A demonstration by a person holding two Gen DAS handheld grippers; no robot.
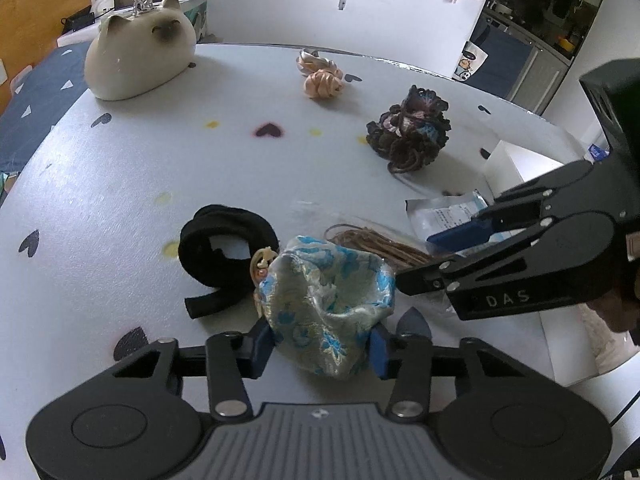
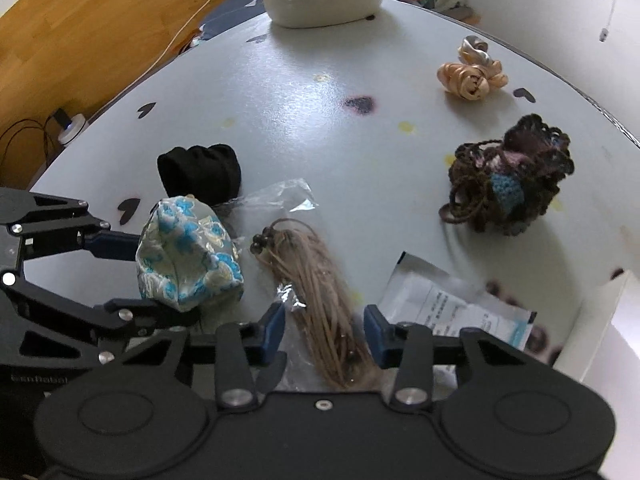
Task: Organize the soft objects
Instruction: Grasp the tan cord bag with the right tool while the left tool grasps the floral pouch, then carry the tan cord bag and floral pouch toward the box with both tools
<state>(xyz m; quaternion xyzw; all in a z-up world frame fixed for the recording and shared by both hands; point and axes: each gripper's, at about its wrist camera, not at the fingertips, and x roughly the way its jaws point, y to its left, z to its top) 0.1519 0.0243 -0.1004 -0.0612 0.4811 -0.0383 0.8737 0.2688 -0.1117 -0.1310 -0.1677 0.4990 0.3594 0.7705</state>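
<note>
On the far left of the table (image 1: 120, 184) sits a cream cat figure (image 1: 140, 48). Nearer, a black band (image 1: 224, 252) lies curled just left of a blue-and-silver brocade pouch (image 1: 324, 304). The left gripper (image 1: 320, 344) is clamped on that pouch, its blue pads pressed into the fabric on both sides, mouth of the pouch gaping upward. Just right of the pouch lies a bundle of brown cord (image 2: 320, 300) in clear wrapping. The right gripper (image 2: 324, 332) straddles the near end of that bundle; whether its pads touch the cord I cannot tell. Right of the cord lies a flat white packet (image 2: 452, 304). Farther back sit peach satin scrunchies (image 2: 472, 72) and, nearer and to the right, a dark crocheted bundle (image 2: 512, 176), both well apart from the grippers.
</note>
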